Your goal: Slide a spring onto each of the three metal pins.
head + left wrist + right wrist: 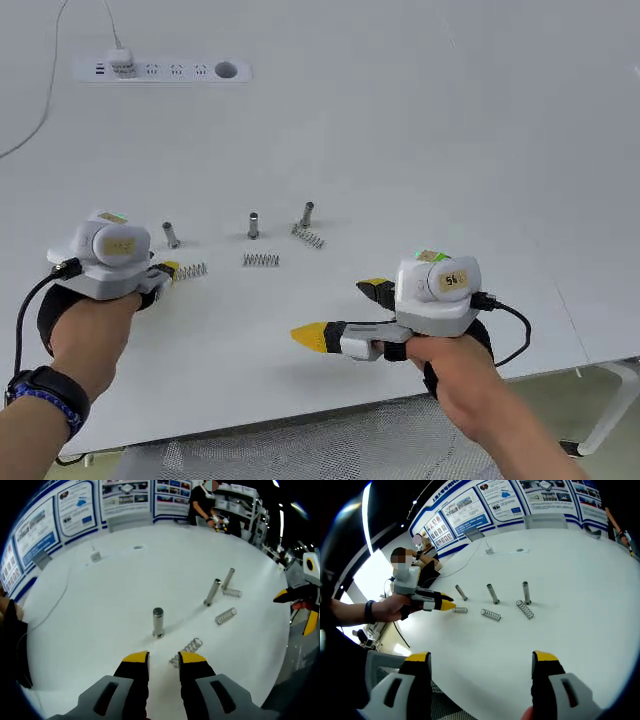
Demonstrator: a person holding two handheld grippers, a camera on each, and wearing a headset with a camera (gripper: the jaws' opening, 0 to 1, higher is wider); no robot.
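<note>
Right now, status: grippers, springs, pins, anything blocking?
Left gripper open, tips at nearest spring, not gripping. Right gripper wide open, off to the side. Three pins upright, bare; other two springs flat on table. Nothing in the way.

On the tabletop (420, 150) we see a left pin (171, 235), middle pin (253, 225) and right pin (307, 214) standing, with a left spring (191, 271), middle spring (260, 260) and right spring (309, 237) lying beside them. The left gripper (166, 270) ends just beside the left spring; the fingers of the right gripper (343, 312) are spread wide.

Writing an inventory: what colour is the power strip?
White power strip, best seen in the head view.
</note>
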